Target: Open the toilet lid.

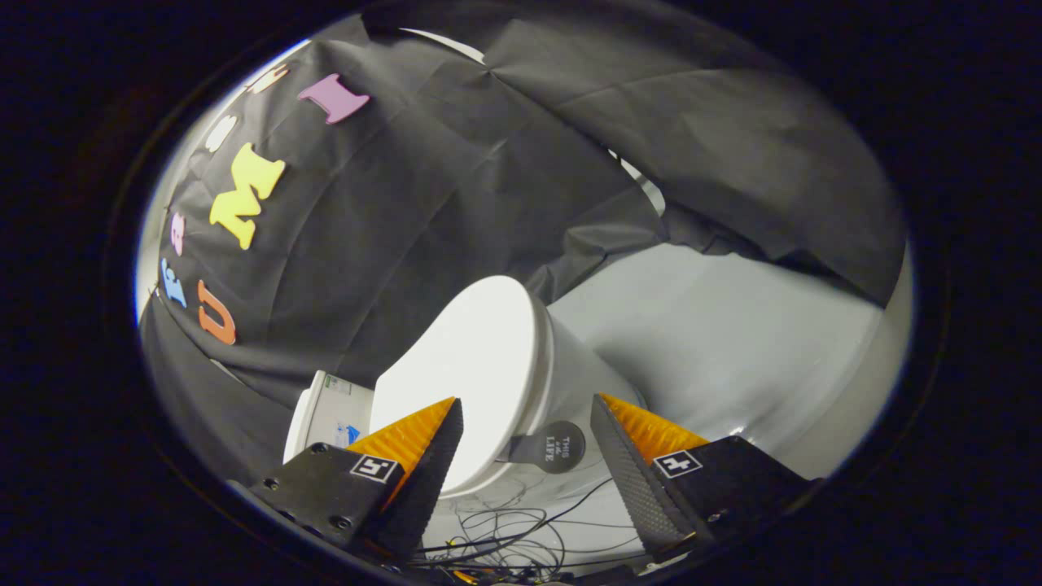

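A white toilet stands just ahead of my fingers, seen tilted. Its white lid lies shut on the seat and bowl. A dark round pull tab sticks out from the lid's front edge, between my two fingers. My gripper is open, with the tab and the lid's rim in the gap and neither finger touching them. The cistern shows behind the left finger.
Black cloth hangs as the wall behind the toilet. A pale grey floor spreads to the right of the bowl. Thin dark cables lie tangled on the floor below the lid's front edge.
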Demonstrator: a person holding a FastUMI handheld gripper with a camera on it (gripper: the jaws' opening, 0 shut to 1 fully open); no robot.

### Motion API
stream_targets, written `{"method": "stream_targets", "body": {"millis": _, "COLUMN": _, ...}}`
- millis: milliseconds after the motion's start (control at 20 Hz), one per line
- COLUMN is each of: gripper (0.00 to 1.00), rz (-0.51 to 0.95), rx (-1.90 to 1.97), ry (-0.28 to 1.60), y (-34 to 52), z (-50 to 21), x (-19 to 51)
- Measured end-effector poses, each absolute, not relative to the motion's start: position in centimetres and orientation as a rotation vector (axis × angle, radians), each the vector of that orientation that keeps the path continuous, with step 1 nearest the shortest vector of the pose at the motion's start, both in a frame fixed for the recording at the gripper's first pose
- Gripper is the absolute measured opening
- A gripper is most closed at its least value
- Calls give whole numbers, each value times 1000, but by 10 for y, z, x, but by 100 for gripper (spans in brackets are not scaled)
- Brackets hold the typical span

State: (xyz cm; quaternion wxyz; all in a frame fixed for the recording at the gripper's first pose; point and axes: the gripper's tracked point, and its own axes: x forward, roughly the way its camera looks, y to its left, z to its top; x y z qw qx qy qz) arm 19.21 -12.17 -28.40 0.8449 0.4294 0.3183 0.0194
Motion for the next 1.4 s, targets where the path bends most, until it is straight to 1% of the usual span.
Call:
{"method": "stream_targets", "body": {"millis": 150, "gripper": 98, "rz": 50, "rx": 1034, "ry": 696, "y": -121, "z": -297, "x": 185}}
{"method": "stream_targets", "body": {"millis": 250, "gripper": 95, "rz": 56, "rx": 1102, "ry": 716, "y": -119, "z": -304, "x": 181}}
{"method": "stream_targets", "body": {"millis": 350, "gripper": 91, "rz": 50, "rx": 1143, "ry": 725, "y": -119, "z": -312, "x": 181}}
{"method": "stream_targets", "body": {"millis": 400, "gripper": 86, "rz": 49, "rx": 1169, "ry": 729, "y": -120, "z": -315, "x": 180}}
{"method": "stream_targets", "body": {"millis": 600, "gripper": 76, "rz": 73, "rx": 1283, "ry": 743, "y": -114, "z": -320, "x": 180}}
{"method": "stream_targets", "body": {"millis": 750, "gripper": 62, "rz": 73, "rx": 1314, "ry": 727, "y": -117, "z": -324, "x": 184}}
{"method": "stream_targets", "body": {"millis": 800, "gripper": 56, "rz": 82, "rx": 1328, "ry": 726, "y": -115, "z": -323, "x": 185}}
{"method": "stream_targets", "body": {"millis": 950, "gripper": 51, "rz": 132, "rx": 1340, "ry": 739, "y": -101, "z": -321, "x": 188}}
{"method": "stream_targets", "body": {"millis": 1100, "gripper": 28, "rz": 88, "rx": 1310, "ry": 753, "y": -107, "z": -334, "x": 193}}
{"method": "stream_targets", "body": {"millis": 1200, "gripper": 13, "rz": 95, "rx": 1365, "ry": 746, "y": -109, "z": -326, "x": 189}}
{"method": "stream_targets", "body": {"millis": 1250, "gripper": 9, "rz": 119, "rx": 1334, "ry": 748, "y": -104, "z": -323, "x": 186}}
{"method": "stream_targets", "body": {"millis": 1400, "gripper": 4, "rz": 113, "rx": 1274, "ry": 745, "y": -105, "z": -324, "x": 189}}
